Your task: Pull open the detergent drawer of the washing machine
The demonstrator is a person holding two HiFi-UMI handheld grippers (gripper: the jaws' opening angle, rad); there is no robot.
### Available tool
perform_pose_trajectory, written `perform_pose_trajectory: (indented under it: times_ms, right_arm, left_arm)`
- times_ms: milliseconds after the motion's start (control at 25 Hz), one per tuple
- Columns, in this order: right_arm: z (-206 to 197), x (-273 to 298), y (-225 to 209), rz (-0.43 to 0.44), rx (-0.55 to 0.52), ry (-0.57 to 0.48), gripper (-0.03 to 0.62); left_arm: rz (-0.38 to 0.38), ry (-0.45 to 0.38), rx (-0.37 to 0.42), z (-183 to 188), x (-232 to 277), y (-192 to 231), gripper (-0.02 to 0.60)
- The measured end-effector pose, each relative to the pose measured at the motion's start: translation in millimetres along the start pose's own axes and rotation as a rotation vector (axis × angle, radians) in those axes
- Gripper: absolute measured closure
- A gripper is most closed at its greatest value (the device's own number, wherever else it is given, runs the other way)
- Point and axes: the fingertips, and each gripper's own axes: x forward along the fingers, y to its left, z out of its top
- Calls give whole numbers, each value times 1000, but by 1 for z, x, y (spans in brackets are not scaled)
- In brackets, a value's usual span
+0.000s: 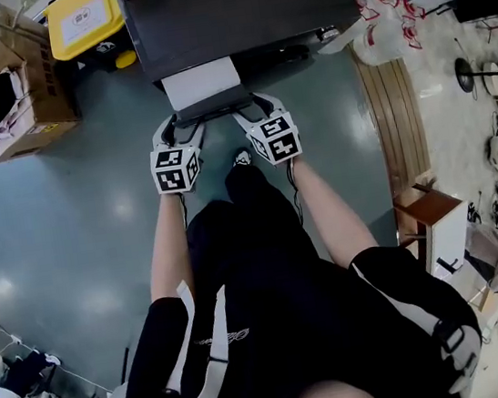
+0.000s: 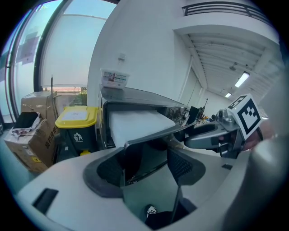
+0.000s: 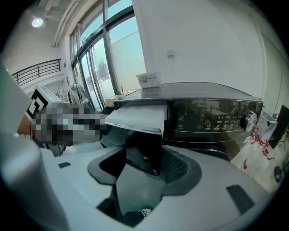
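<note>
Standing over the washer [image 1: 231,7], we see its drawer [image 1: 203,85] pulled out toward us, white inside showing and a dark front plate [image 1: 214,111] at the near end. It comes out of the machine's front just left of the control panel [image 3: 216,119] with its dial [image 3: 249,119].

Our left claw [image 1: 187,136] sits at the left end of the plate and our right claw [image 1: 250,116] at the right end. Both point forward and down, with their marker cubes side by side above the floor [image 1: 95,215].

From the left gripper view, the left claw stands wide. The plate's left corner is in the gap, close to the left pad [image 2: 110,169], and the rest of the plate runs off over the other jaw. We cannot tell whether the pad touches it.

From the right gripper view, the right claw also stands wide. The plate's right corner is in the gap, near the right pad [image 3: 175,164], with no clear squeeze on it.

A small white tub [image 3: 149,79] rests on the washer's top near the back. Left of the machine stands a yellow-lidded bin [image 1: 84,19], and beside that a cardboard box [image 1: 12,84]. One shoe [image 1: 241,158] shows between the claws.
</note>
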Motion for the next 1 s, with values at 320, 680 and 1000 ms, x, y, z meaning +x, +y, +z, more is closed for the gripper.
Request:
perform_pose_trajectory:
  times_ms: [320,680,1000]
  right_arm:
    - [-9,-3,3,-11,14,4,344]
    - [-18,-13,7,-21,24,8,344]
    - [-20,-17,9,-25,25,4,344]
  left_arm:
    - [0,-4,11,-6,-3,-3,291]
    - [-5,-1,14,-13,-10,-11,291]
    - [-2,-4,16,-14,-15,-15,291]
